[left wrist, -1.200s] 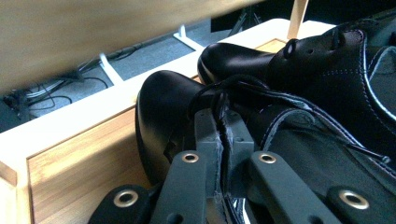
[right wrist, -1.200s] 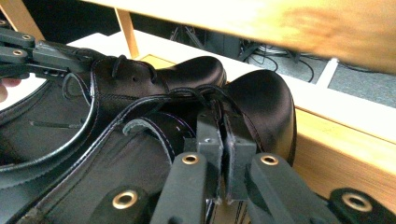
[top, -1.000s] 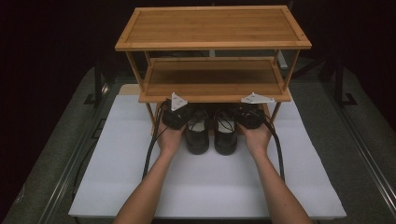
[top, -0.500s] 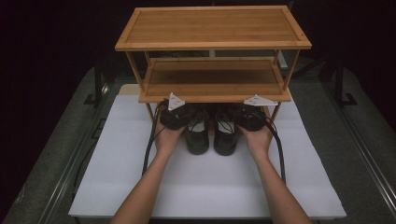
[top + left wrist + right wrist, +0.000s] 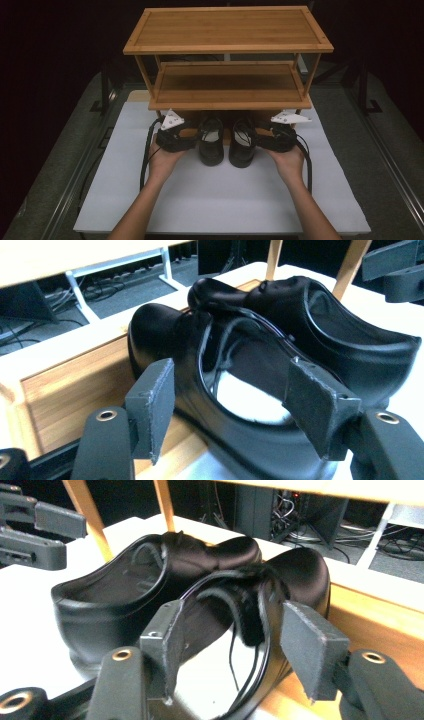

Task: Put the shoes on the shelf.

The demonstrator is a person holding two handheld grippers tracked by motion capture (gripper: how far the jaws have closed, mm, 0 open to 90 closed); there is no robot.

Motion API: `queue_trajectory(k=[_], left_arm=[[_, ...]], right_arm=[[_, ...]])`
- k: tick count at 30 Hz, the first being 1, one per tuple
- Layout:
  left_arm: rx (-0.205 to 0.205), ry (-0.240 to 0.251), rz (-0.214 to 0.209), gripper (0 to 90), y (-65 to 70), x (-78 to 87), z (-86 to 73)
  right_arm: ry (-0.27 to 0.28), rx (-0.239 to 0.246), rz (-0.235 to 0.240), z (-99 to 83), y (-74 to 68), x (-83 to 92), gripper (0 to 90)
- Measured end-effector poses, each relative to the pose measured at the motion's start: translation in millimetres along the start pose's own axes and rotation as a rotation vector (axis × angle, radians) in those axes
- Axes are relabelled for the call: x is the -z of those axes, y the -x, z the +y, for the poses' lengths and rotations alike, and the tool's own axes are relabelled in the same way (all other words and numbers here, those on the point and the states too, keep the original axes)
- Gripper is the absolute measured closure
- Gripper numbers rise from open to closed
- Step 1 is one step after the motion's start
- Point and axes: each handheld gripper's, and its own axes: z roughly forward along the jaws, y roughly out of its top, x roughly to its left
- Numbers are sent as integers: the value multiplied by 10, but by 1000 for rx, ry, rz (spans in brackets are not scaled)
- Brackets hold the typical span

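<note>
Jaws of the left gripper (image 5: 227, 417): spread apart, one pad (image 5: 150, 407) outside the near wall of the left shoe (image 5: 220, 390), the other pad over its opening, a gap visible on each side, nothing clamped; jaws of the right gripper (image 5: 240, 650): likewise parted, straddling the side wall of the right shoe (image 5: 250, 625) at the lacing, no contact discernible. Shoes: one pair, black, glossy leather, pale insoles, laces loose; seen from the high view standing side by side, left shoe (image 5: 211, 142) and right shoe (image 5: 242, 144) almost touching, toes pointing away from the person and tucked under the lower shelf, heels toward the person. Rack (image 5: 227, 50): bamboo, two raised tiers with lipped edges, slim legs, a low wooden base board on which the shoes' front parts rest. Mat (image 5: 220, 195): white, rectangular, under the rack and the shoes' heels, on a grey table (image 5: 55, 170) with metal rails along its sides. Left hand (image 5: 165, 160) and left gripper (image 5: 187, 140): just left of the pair; right hand (image 5: 289, 161) and right gripper (image 5: 262, 141): just right of it; a black cable trailing from each gripper toward the person; grey three-cornered plate atop each.
</note>
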Motion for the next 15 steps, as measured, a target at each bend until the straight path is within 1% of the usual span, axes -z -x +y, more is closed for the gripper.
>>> queue_trajectory(k=[2,4,6,9,11,15], left_arm=[[-12,-3,-13,329,21,90,-40],[-9,-7,-26,317,48,159,-108],[-22,-29,-28,310,80,187,-199],[-20,-66,-35,289,108,163,-353],[-16,-86,-41,278,125,117,-440],[-23,-116,-50,256,163,-25,-535]], right_arm=[[-4,-3,11,-56,-29,75,386],[-6,5,18,-125,-58,147,378],[-19,-1,25,-203,-80,194,364],[-51,-1,33,-320,-118,217,338],[-66,-5,33,-399,-136,219,318],[-92,-27,43,-548,-133,130,286]])
